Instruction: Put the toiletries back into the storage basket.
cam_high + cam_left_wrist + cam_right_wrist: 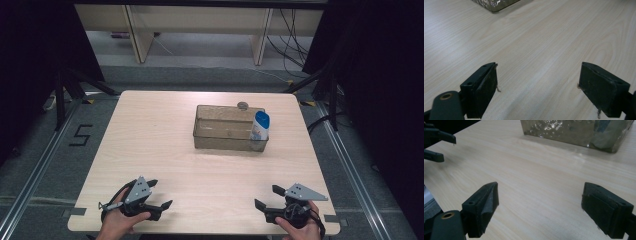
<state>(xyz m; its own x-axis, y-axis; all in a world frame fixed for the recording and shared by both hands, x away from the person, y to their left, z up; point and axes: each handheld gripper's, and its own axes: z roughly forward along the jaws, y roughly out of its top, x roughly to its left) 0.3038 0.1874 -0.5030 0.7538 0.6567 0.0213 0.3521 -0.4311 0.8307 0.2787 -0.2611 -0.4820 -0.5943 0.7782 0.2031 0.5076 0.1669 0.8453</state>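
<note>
The wooden table (165, 150) is the largest thing here, a pale rounded-corner top with dark floor on every side. Taking the clear plastic bin (222, 134) as the landmark: it sits on the table's far half, a little right of centre, long side facing the person. Inside the bin, at its right end, a white bottle with a blue cap (260, 127) stands upright against the wall. Just behind the bin's far rim, touching or nearly touching it, lies a small round grey object (243, 105); what it is cannot be told.

Both grippers rest well apart from the bin, at the near edge of the table. The left gripper (162, 194) lies to the near left of the bin, held in the person's left hand (117, 222), its jaws spread wide with nothing between them; in the left gripper view only bare wood lies between the two pads, and a corner of the bin shows at the top. The right gripper (269, 196) lies to the near right of the bin, in the right hand (300, 227), jaws likewise spread wide and empty, pointing toward the bin's front wall.
</note>
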